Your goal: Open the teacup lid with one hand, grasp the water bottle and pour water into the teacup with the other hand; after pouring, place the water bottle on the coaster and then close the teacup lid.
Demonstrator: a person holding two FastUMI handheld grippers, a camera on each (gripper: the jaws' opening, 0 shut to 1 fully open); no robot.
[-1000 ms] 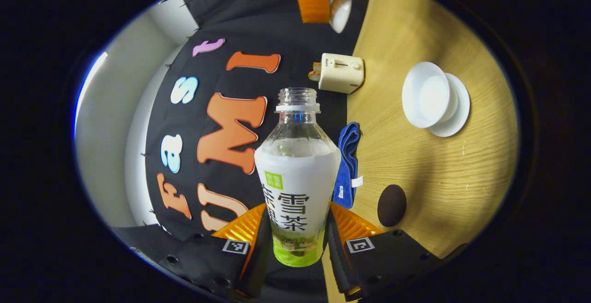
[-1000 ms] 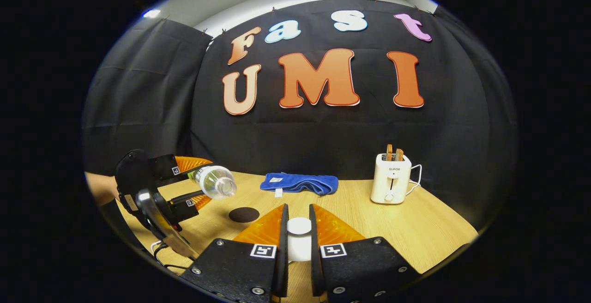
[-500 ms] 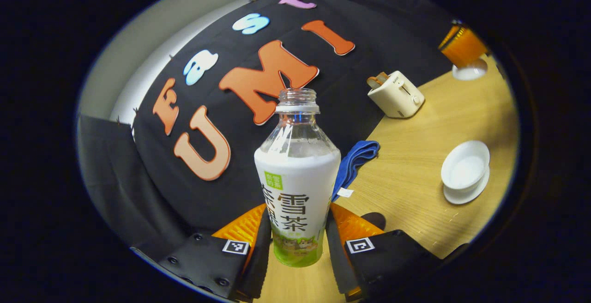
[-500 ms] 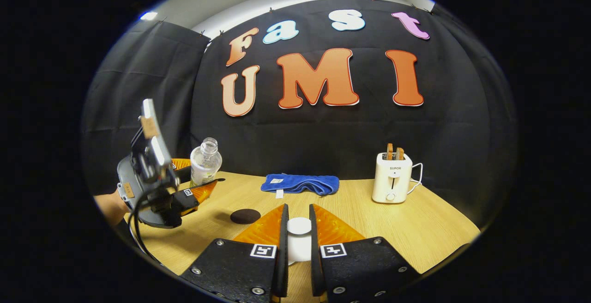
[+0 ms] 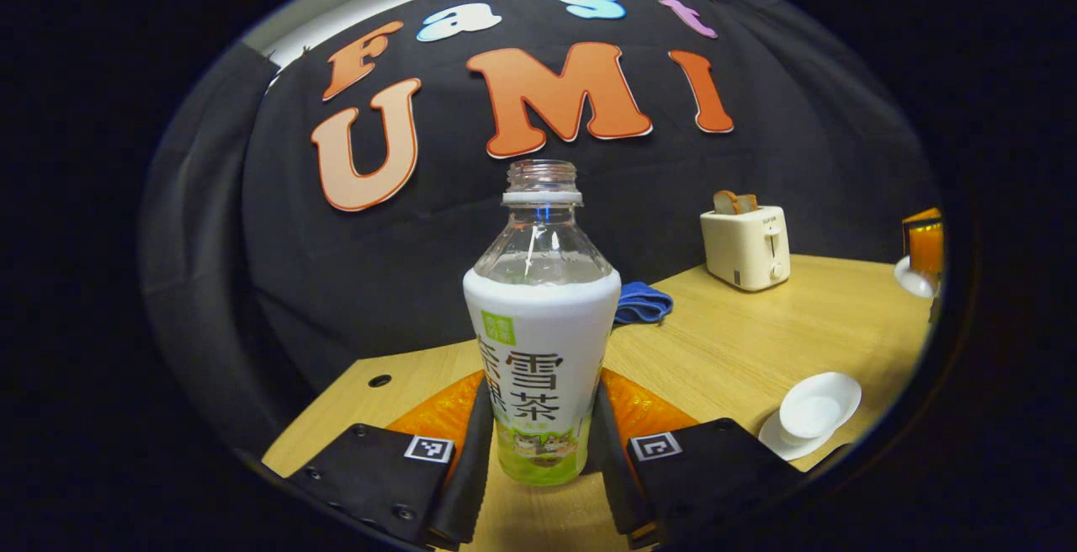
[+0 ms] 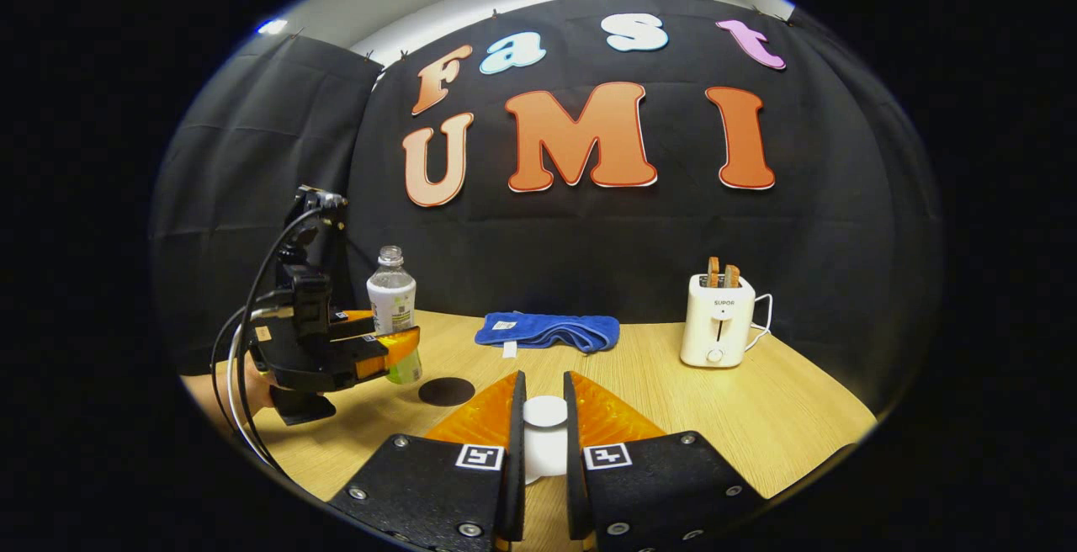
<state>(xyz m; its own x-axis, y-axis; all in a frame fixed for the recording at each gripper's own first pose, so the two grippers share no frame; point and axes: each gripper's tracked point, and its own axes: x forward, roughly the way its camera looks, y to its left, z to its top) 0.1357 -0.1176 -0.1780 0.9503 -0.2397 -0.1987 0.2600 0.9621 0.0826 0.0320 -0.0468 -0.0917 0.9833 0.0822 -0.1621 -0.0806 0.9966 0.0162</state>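
In the left gripper view, the left gripper (image 5: 538, 443) clamps both fingers on the lower body of the uncapped clear plastic water bottle with a white and green label (image 5: 542, 342), which stands upright at centre frame. At lower right sits the open white porcelain teacup on its saucer (image 5: 814, 411). A cream toaster holding bread slices (image 5: 747, 242) stands at mid right, and a folded blue cloth (image 5: 641, 303) lies behind the bottle.

In the right gripper view, the right gripper (image 6: 543, 443) grips the white round teacup lid (image 6: 545, 413) between its fingers at bottom centre. The dark round coaster (image 6: 446, 390) lies on the light wooden table (image 6: 757, 417), just right of the bottle's base.
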